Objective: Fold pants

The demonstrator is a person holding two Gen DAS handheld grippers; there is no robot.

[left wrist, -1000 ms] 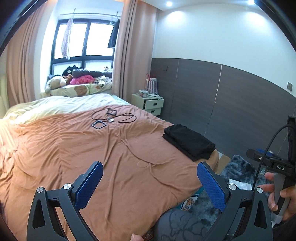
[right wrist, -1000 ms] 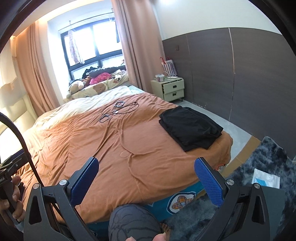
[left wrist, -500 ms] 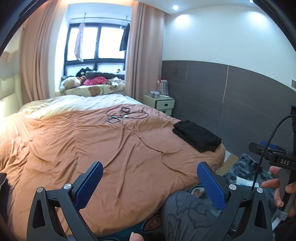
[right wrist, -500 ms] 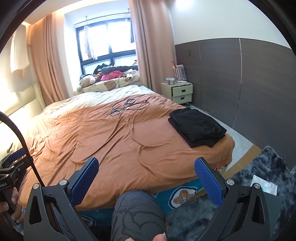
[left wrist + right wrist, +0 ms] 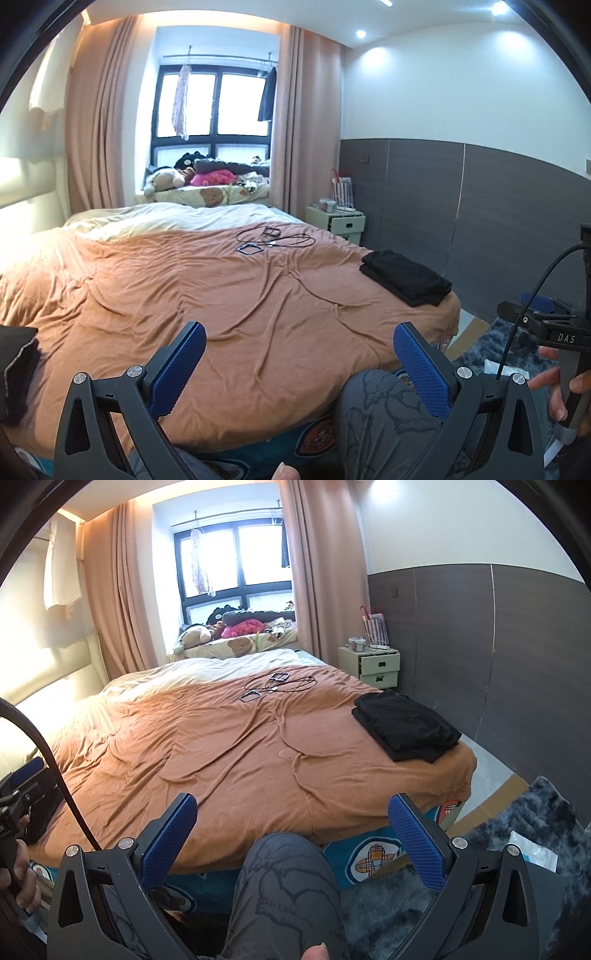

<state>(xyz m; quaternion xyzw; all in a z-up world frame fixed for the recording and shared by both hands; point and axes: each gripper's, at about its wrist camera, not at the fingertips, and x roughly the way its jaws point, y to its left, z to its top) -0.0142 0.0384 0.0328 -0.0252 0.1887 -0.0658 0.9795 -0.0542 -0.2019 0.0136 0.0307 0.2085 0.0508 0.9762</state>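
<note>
A: Pants position?
B: Folded black pants point(image 5: 406, 277) lie at the bed's point(image 5: 221, 295) far right corner, near its edge.
A: Grippers?
B: Left gripper point(image 5: 299, 363) and right gripper point(image 5: 293, 834): jaws wide apart, empty, above the near bed edge. Wide bare cover between.

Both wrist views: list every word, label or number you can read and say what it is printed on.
"DAS": white letters on the black body of the right gripper, seen at the right edge of the left wrist view.
Items on the bedside cabinet: any print too small to read.
White packet on the rug: no print legible.
Nothing else readable.
</note>
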